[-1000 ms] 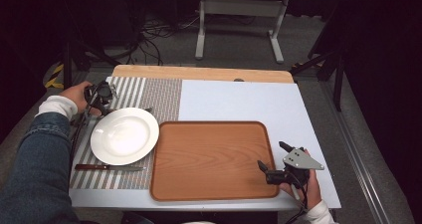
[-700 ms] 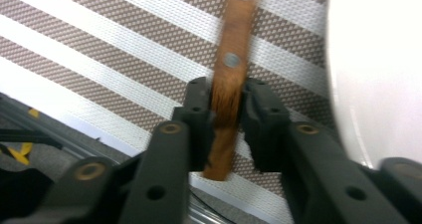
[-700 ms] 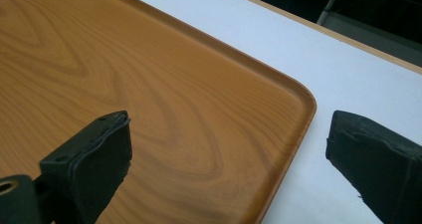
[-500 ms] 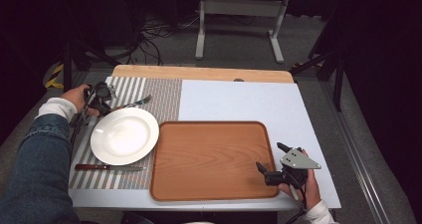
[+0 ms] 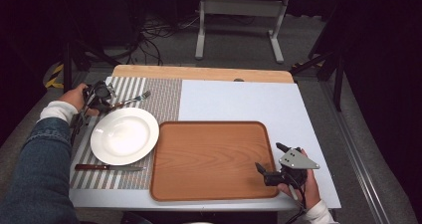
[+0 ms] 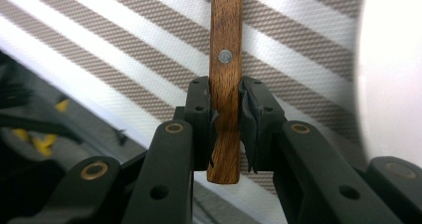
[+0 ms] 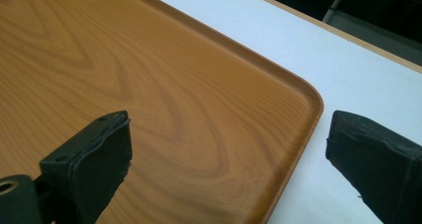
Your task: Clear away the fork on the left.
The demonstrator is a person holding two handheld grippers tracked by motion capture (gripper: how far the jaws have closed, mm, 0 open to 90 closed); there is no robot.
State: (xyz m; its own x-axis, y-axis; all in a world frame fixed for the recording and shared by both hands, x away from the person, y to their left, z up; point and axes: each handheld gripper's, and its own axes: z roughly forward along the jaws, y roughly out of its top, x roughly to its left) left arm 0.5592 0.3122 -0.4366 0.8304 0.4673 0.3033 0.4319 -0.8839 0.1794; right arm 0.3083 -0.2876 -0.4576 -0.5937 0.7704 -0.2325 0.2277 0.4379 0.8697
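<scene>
Holding the fork (image 5: 130, 101) by its wooden handle, your left gripper (image 6: 226, 129) has both jaws pressed against the flat sides of the wood, close to the butt end, with a short stub of handle poking out behind the pads. You can expect the fork to be light and stiff, so it should not sag or flex, but the grip sits far from the metal end, so the tines may tip down or swing if you turn your wrist fast. Smooth wood can slip between the pads; a hold nearer the rivets would probably balance it better. The handle is warm brown with visible grain and two bright round rivets along its middle, and from above the metal neck and tines gleam as they point away toward the table's far side. The fork lies over the striped placemat (image 5: 164, 92), just beyond the far rim of the white plate (image 5: 124, 135), and whether it touches the mat or hangs just above it cannot be told. A wood-handled knife (image 5: 107, 168) rests on the mat on the near side of the plate. Your right gripper (image 5: 271, 165) is spread wide with nothing between its jaws, straddling the near right corner of the wooden tray (image 7: 164, 84).
</scene>
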